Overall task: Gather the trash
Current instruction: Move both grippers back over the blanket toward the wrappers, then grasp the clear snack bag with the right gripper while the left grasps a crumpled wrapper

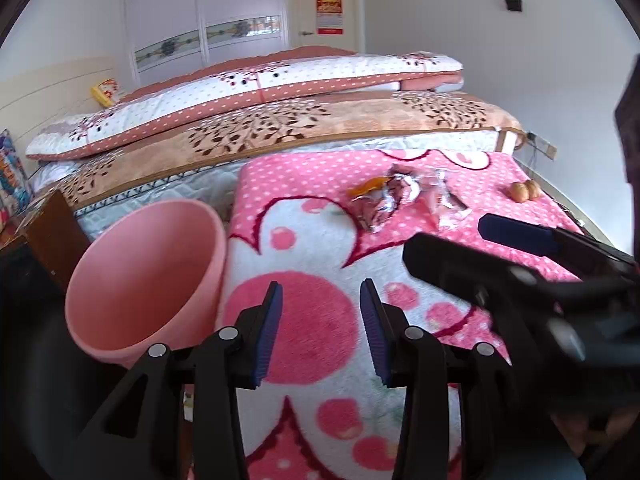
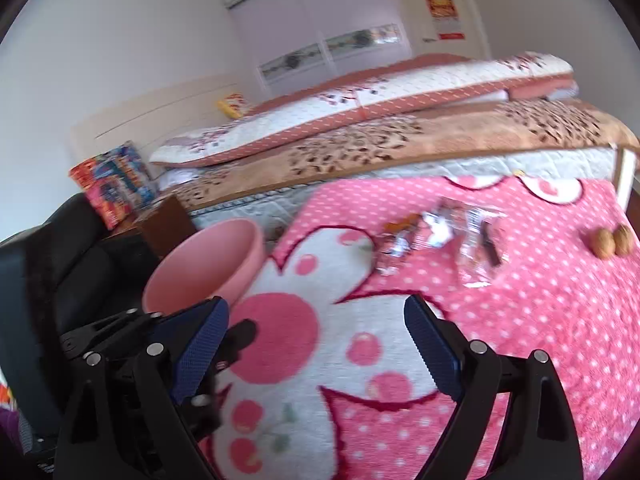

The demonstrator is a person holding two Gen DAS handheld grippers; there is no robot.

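Wrappers (image 1: 394, 200) mid-blanket (image 1: 304, 320); pink bin (image 1: 148, 276) at blanket's left edge.

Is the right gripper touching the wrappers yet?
Apart. In the right wrist view, the open right gripper sits well short of the wrappers, with bare blanket between them.

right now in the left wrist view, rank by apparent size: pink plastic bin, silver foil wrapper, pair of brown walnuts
1. Pink plastic bin, though it is nearest the camera.
2. Crumpled silver foil wrapper.
3. Pair of brown walnuts.
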